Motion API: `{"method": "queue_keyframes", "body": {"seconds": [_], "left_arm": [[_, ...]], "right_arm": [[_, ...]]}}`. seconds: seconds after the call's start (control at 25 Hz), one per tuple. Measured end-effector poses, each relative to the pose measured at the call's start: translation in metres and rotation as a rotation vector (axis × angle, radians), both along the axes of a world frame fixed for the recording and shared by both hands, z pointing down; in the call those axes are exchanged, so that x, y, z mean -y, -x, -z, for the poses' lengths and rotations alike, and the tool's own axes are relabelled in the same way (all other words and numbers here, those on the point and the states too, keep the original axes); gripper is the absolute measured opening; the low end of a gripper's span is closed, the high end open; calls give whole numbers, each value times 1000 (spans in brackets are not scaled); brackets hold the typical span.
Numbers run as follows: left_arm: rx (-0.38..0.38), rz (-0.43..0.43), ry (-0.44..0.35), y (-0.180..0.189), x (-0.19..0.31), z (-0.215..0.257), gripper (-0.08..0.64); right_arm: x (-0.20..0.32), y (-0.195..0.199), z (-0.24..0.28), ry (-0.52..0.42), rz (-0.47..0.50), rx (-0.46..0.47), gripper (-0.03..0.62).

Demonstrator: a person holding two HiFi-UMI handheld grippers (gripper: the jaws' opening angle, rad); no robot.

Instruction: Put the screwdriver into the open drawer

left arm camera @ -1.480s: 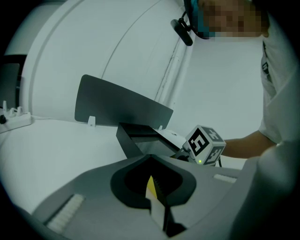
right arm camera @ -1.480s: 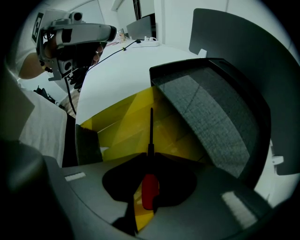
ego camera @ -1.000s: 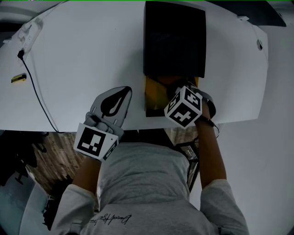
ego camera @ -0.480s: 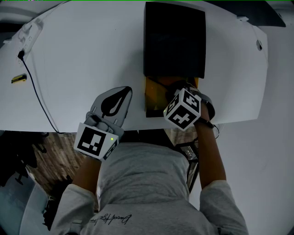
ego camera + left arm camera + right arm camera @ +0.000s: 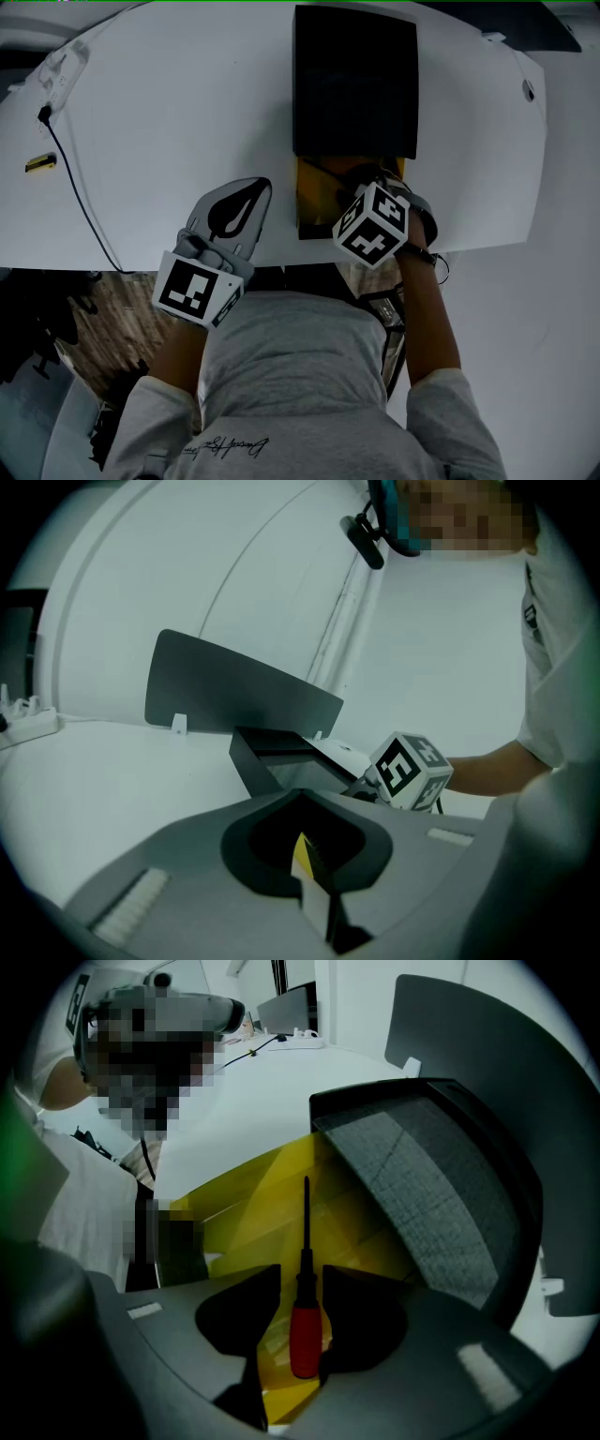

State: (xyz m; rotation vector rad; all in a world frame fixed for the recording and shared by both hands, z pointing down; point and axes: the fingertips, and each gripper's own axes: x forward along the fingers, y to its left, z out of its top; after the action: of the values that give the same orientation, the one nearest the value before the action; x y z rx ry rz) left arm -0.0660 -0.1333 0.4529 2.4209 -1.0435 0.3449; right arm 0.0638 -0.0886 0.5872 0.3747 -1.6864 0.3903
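Two tools are in your hands, and only one carries anything. Your right tool [image 5: 302, 1274] is clenched on the screwdriver [image 5: 306, 1321]: the red handle sits between the jaws, and the black collar and thin dark shaft run straight out past the tips. That shaft lies over the yellow floor of the open drawer [image 5: 246, 1206], pointing toward the black cabinet [image 5: 356, 80] from which the drawer is pulled out. From these views you cannot tell whether the screwdriver touches the drawer floor or hangs just above it. In the head view the drawer [image 5: 314, 195] reaches from the cabinet's near face to the edge of the white surface [image 5: 169, 122], and the right tool's marker cube [image 5: 373, 223] sits over the drawer's right part, with your forearm coming in from below. Your left tool [image 5: 253, 193] rests low over the near edge of the surface, left of the drawer and apart from it, its jaws closed together on nothing. Its own view looks across the surface at the cabinet and the right tool's cube. A grey panel [image 5: 234, 691] stands upright behind the cabinet. A thin black cable [image 5: 70, 183] runs across the left of the surface, near a small yellow-and-black object [image 5: 39, 163].
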Motion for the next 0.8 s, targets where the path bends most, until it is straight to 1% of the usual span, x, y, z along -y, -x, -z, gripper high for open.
{"method": "queue_keyframes", "body": {"seconds": [0.2,0.44,0.8], "left_arm": [[0,-3,-4,-1,-1,2,0],[4,-10,-15,-3,-2,6,0],[33,-36,-45,-8,-6,24,0]], "right_arm": [[7,-1,7,-25,-16,15,166],[9,0,19,-40,-49,67,169],[13,-2,40,-114,-112,142,169]]}}
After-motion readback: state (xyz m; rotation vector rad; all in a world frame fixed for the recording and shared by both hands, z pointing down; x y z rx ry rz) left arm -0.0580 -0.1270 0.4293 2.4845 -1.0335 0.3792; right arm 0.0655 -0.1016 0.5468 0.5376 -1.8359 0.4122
